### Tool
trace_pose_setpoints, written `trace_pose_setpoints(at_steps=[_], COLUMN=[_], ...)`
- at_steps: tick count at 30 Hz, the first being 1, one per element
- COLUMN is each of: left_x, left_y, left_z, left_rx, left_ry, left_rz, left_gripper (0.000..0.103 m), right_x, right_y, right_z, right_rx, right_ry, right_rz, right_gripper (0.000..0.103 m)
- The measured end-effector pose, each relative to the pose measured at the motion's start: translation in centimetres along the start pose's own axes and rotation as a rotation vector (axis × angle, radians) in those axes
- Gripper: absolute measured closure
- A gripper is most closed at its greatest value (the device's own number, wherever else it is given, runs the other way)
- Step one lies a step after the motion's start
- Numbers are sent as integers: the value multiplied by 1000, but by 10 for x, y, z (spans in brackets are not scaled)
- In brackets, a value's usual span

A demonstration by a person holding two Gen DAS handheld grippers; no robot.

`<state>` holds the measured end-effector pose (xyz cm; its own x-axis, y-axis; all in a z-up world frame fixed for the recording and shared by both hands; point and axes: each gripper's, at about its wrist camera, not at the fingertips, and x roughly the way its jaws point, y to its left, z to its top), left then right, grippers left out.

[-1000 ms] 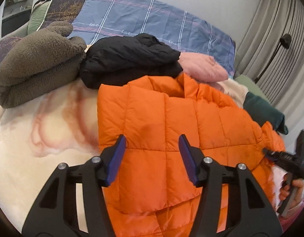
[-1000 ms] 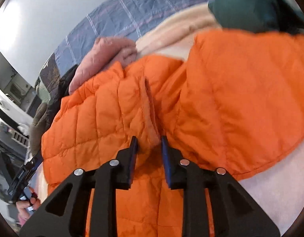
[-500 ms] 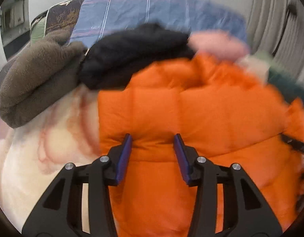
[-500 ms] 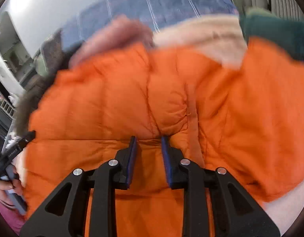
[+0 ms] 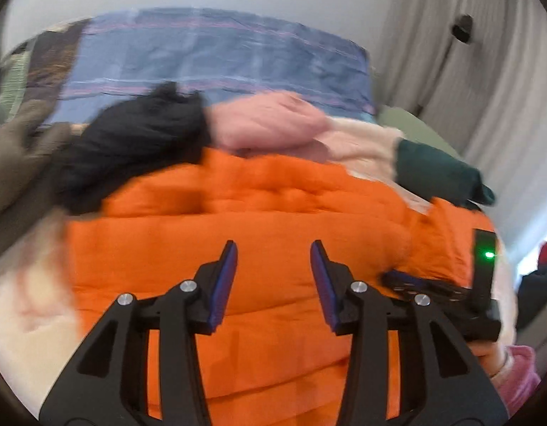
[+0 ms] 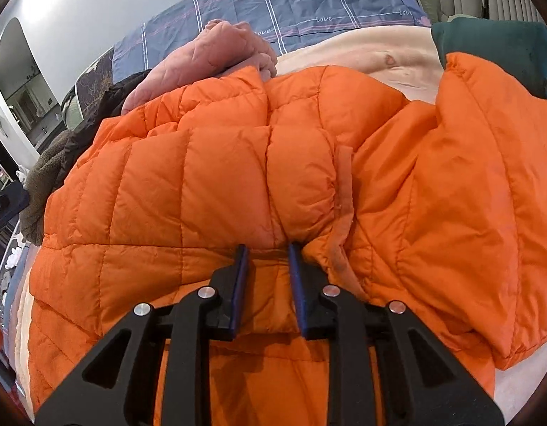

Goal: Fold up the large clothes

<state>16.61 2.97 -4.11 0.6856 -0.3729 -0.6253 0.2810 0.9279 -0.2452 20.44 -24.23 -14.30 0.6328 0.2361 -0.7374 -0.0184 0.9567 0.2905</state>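
Both views are bright with soft, even daylight. In the left wrist view motion blur smears the orange puffer jacket [image 5: 238,234], the black garment [image 5: 131,145] and the blue checked bedding [image 5: 209,53]; a bright strip glows at the right edge beside the curtain [image 5: 486,81]. The right wrist view is sharp, its quilting seams crisp. Fisheye bending curves both pictures, with dark vignetted corners.

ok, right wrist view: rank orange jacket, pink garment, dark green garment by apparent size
1. orange jacket, largest by far.
2. pink garment.
3. dark green garment, cut off at the frame edge, so its rank against the pink one is unsure.
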Motion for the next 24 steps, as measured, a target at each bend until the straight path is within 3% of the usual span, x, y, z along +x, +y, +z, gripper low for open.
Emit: trace_pose_setpoints(at_steps=[2,4,5,8,12,14,17,19,21,24], left_x=[29,65,82,86,87,89,85,83,82,82], left_y=[-13,-17,-18,-17,-22,-24,-22,-19,-19,-18], left_z=[-7,-24,-37,-42,-43,-45,-45,-48,-49,-49], left_rx=[10,33,65,59,83,89,89,87,86,86], left_ry=[56,124,138,118,113,111,106,103,101,98], left_rz=[-13,28,63,56,78,84,86,84,83,82], left_gripper=[60,59,58,58,58,58,58,58,58,58], right_x=[-3,-8,-14,-38,-108,-141,-180,-192,-200,-198], right_y=[-5,-11,-17,-29,-69,-104,-192,-243,-293,-337], right_z=[-1,-2,-3,-5,-2,0,-3,-13,-30,-47], right_rx=[17,46,70,98,96,156,408,588,766,892], right_ry=[-4,-9,-10,-16,-164,-248,-319,-334,-361,-380], right_rz=[23,63,89,129,52,-27,-164,-209,-234,-201], right_gripper=[79,79,79,79,75,64,61,61,61,60])
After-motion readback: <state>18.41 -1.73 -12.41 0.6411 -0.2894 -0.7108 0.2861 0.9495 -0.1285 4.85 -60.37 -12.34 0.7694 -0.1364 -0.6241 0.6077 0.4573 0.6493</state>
